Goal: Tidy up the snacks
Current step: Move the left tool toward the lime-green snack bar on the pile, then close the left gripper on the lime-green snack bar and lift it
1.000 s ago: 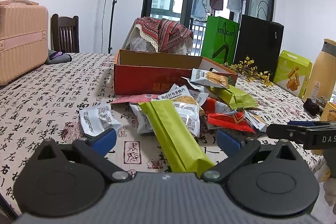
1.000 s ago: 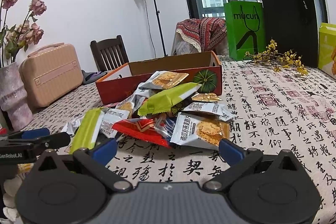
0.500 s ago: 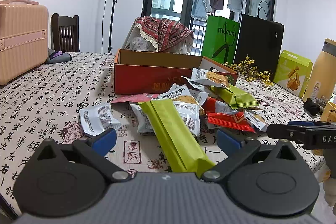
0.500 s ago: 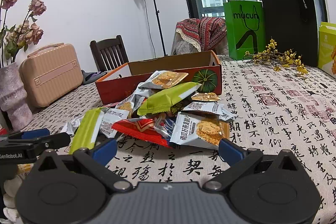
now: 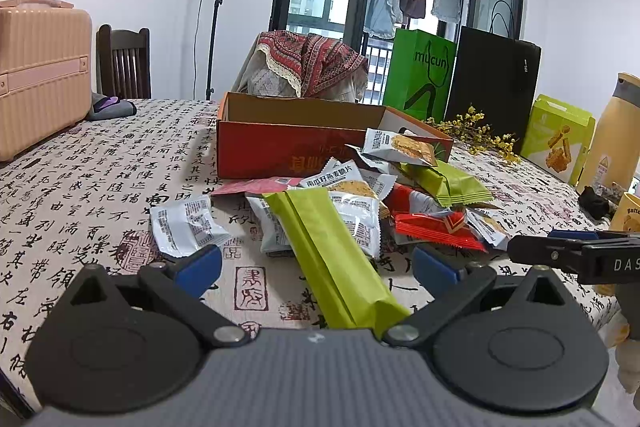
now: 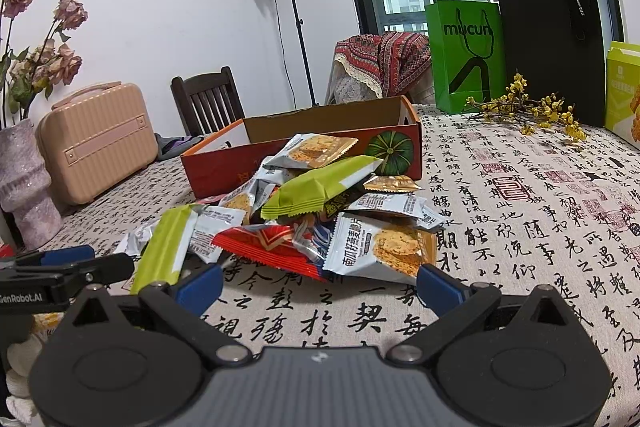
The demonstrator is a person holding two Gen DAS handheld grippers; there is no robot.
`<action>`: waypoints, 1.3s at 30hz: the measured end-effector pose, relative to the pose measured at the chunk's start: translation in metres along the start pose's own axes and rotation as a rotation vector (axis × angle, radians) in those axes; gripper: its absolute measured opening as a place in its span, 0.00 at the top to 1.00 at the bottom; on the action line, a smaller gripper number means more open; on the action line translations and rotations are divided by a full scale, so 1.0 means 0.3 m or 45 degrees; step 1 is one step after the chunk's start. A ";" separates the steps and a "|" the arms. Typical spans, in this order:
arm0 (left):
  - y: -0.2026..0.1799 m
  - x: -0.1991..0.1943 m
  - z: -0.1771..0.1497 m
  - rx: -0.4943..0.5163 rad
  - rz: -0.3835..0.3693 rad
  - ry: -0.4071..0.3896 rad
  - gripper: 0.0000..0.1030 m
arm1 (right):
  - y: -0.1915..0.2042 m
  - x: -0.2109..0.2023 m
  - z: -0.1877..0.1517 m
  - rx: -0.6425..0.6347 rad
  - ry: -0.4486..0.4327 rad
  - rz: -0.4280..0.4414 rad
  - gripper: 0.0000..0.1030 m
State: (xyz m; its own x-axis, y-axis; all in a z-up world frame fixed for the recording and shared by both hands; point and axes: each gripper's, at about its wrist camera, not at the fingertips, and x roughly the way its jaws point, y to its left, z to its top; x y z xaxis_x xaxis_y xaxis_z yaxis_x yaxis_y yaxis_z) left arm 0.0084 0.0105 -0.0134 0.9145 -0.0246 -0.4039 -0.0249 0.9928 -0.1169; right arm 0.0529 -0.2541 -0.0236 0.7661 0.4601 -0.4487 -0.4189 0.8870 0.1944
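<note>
1. Left gripper point(image 5: 316, 265): blue-tipped fingers spread wide apart, holding nothing. It sits low at the near edge of the tabletop point(image 5: 100, 179), which is covered in a cream cloth printed with black calligraphy.
2. Long lime-green foil snack bar point(image 5: 328, 255): lies flat on the cloth, its near end between the left gripper's parted fingers, touching neither.
3. Right gripper point(image 6: 318, 285): fingers likewise set wide apart and empty, just short of the snack pile point(image 6: 304, 215).
4. The snack pile is a loose heap of foil packets near the middle of the tabletop, against the front wall of an open red cardboard box point(image 6: 224, 167) with a pumpkin printed on one end.
5. Pile contents: a white oat-crisp packet point(image 6: 384, 251) nearest the right gripper, a red wrapper point(image 6: 264, 247) beside it, a short lime-green packet point(image 6: 320, 187) on top.
6. A single white packet point(image 5: 184, 227) lies apart on the left side of the heap.
7. Far edge of the tabletop: a green paper bag point(image 6: 466, 55), a black paper bag point(image 6: 552, 47), a sprig of yellow flowers point(image 6: 528, 111).
8. Left edge: a pink ribbed case point(image 6: 96, 139).
</note>
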 end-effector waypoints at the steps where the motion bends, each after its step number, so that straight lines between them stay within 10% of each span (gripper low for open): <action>1: 0.000 0.000 0.000 0.000 0.000 0.000 0.00 | 0.000 0.000 0.000 0.000 0.000 0.000 0.00; 34: -0.076 0.164 0.042 0.033 0.111 0.155 0.00 | -0.051 0.007 -0.007 0.052 0.002 -0.033 0.00; 39: -0.089 0.198 0.039 0.011 0.082 0.220 0.19 | -0.066 0.011 -0.011 0.072 0.005 -0.041 0.00</action>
State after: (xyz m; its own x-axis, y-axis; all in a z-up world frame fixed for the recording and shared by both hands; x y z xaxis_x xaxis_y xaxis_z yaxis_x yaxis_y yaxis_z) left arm 0.0682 -0.0161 -0.0236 0.8282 0.0199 -0.5601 -0.0768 0.9940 -0.0784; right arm 0.0622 -0.2704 -0.0317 0.7770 0.4310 -0.4589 -0.3656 0.9023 0.2283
